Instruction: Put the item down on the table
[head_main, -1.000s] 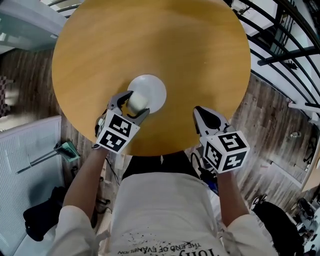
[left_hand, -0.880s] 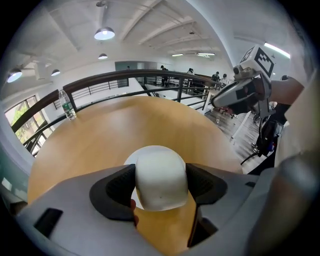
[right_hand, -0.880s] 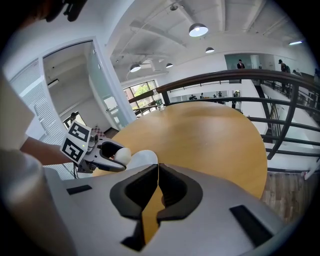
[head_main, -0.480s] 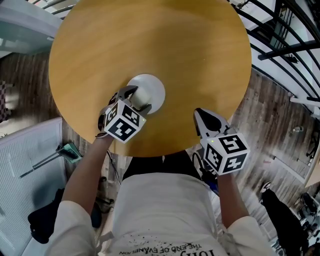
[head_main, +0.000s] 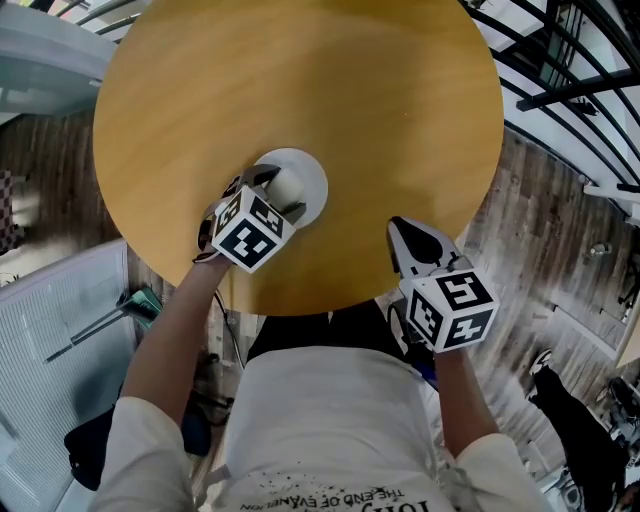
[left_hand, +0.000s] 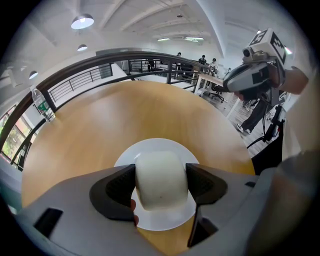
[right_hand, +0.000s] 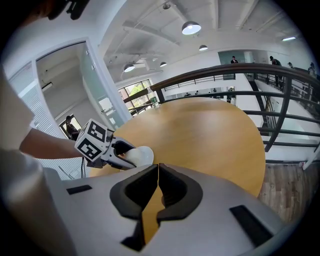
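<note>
Your left gripper (head_main: 277, 187) is over the near left part of the table (head_main: 300, 90). Its jaws stand on either side of the cup (left_hand: 160, 180), pressing it. The cup is above the plate (left_hand: 150, 150), which lies on the table; you can't tell whether the two touch. Your right gripper (head_main: 405, 228) is well to the right, over the table's near edge, with its jaws together. A railing (head_main: 560, 90) runs beyond the table's right side.
</note>
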